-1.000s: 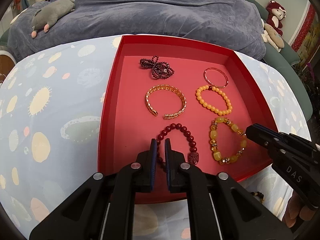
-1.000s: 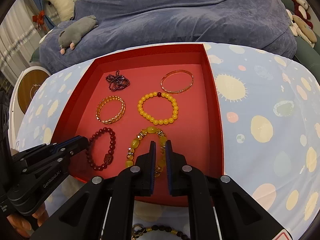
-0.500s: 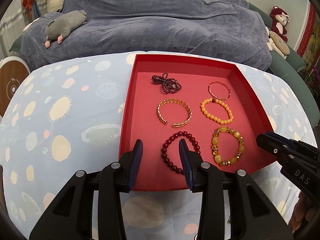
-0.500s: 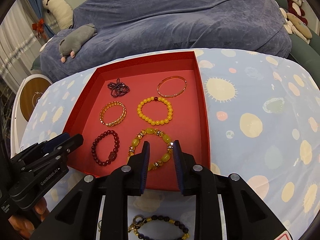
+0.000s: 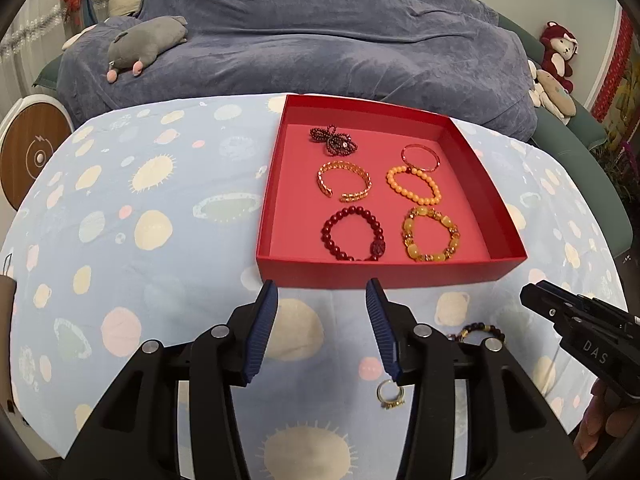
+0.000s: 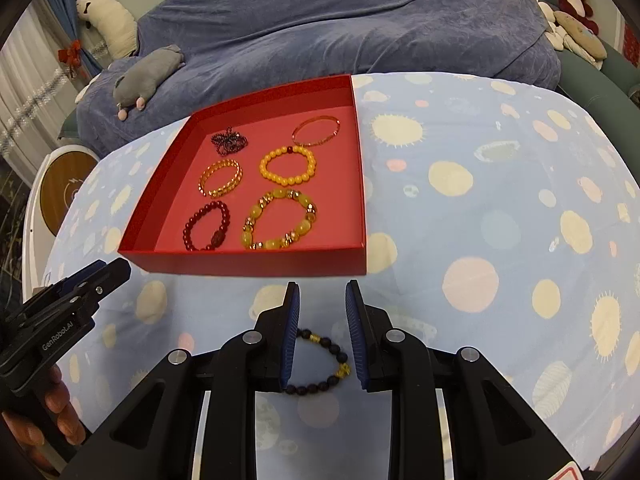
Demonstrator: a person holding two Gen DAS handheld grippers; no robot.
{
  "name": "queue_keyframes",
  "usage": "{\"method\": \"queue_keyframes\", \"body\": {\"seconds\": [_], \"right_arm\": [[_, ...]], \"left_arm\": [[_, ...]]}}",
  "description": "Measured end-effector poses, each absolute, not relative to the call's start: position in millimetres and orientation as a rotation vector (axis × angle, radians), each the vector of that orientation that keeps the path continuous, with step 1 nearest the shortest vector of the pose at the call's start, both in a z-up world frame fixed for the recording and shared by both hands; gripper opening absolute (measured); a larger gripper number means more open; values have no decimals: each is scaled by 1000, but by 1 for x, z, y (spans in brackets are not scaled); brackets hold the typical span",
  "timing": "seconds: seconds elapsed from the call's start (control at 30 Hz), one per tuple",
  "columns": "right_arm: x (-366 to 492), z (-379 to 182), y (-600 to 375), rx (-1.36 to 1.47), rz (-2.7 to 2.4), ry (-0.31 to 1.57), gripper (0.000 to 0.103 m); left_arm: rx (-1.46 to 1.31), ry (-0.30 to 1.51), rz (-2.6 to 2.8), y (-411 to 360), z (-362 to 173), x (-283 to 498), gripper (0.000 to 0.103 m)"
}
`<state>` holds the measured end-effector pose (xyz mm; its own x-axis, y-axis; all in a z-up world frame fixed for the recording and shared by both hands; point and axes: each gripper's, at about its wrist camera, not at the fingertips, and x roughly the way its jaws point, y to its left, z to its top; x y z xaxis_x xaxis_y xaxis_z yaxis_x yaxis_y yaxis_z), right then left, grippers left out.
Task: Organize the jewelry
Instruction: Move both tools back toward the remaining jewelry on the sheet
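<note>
A red tray (image 5: 380,274) on the spotted cloth holds several bracelets. Nearest its front wall lie a dark red bead bracelet (image 5: 352,234) and a chunky yellow one (image 5: 431,234). In front of the tray hangs my left gripper (image 5: 321,284), its jaws opening with nothing between them. My right gripper (image 6: 322,285) stands open over the cloth. Below its fingers lies a dark bead bracelet (image 6: 338,354) with a gold bead, and the pads are not on it. A small gold ring (image 5: 390,394) lies on the cloth beside my left gripper's right finger.
A blue-covered sofa (image 5: 320,40) runs behind the table, with a grey plush toy (image 5: 148,42) on it and stuffed animals (image 5: 560,52) at the right. A round wood-faced device (image 5: 32,156) stands at the left. A hand (image 6: 52,412) holds the left gripper.
Both grippers let go of the dark red and yellow bracelets, opened, and drew back out of the tray. The dark bead bracelet and the ring came into view.
</note>
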<state>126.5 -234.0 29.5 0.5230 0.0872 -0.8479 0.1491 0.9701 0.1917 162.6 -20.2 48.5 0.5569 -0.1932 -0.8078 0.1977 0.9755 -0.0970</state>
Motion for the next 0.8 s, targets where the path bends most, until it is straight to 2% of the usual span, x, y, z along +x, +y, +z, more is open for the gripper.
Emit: {"method": "queue_keyframes", "body": {"seconds": [0.7,0.77,0.8], "right_arm": [[115,-8,-210,187,-39,1092,24],[113,-10,-208,179,-27,1101,19],[112,-13,-207,178,-22,1122,12]], "left_arm": [[1,1043,-217,-7,19,111,45],[-1,1051,-218,-7,17,109,46],[-2,1054,-219,-7,16,109,46]]}}
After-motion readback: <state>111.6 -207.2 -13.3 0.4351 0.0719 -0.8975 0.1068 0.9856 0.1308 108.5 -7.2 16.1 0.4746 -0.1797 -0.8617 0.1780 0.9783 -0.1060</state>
